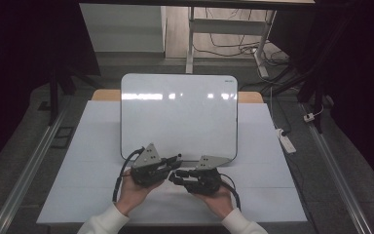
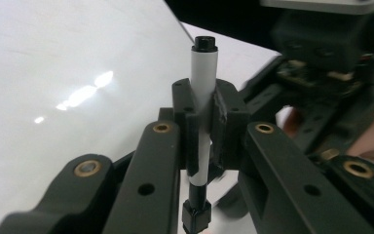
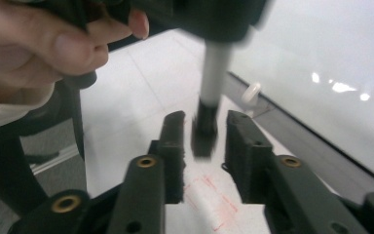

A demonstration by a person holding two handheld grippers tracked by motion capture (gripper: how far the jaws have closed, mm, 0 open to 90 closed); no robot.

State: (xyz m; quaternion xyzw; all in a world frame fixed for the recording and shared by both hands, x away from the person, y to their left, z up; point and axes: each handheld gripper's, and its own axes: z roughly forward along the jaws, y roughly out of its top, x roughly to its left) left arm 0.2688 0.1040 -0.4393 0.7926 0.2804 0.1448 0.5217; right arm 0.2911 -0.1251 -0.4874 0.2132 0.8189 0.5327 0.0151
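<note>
Gripping a slim white-barrelled marker pen with black ends (image 2: 203,87), the left hand-held gripper (image 2: 204,122) is clamping its jaws tight on the barrel's middle, so the pen is standing upright between the black pads in the left gripper view. The marker's lower black cap end (image 3: 204,129) is hanging between the jaws of the right hand-held gripper (image 3: 205,141), which are standing partly apart on either side of it, not pressing on it as far as the blurred view shows.

Both hand-held grippers are meeting just in front of the near edge of a white rectangular whiteboard with a thin dark rim (image 1: 179,117), which is lying on the white-covered bench (image 1: 78,185). A small blue-green mark is sitting at the board's far right corner; its lettering is too small to read. Faint red pen lines (image 3: 209,195) are showing on the bench surface under the right jaws; no words can be made out. White sleeves are covering both wrists.
</note>
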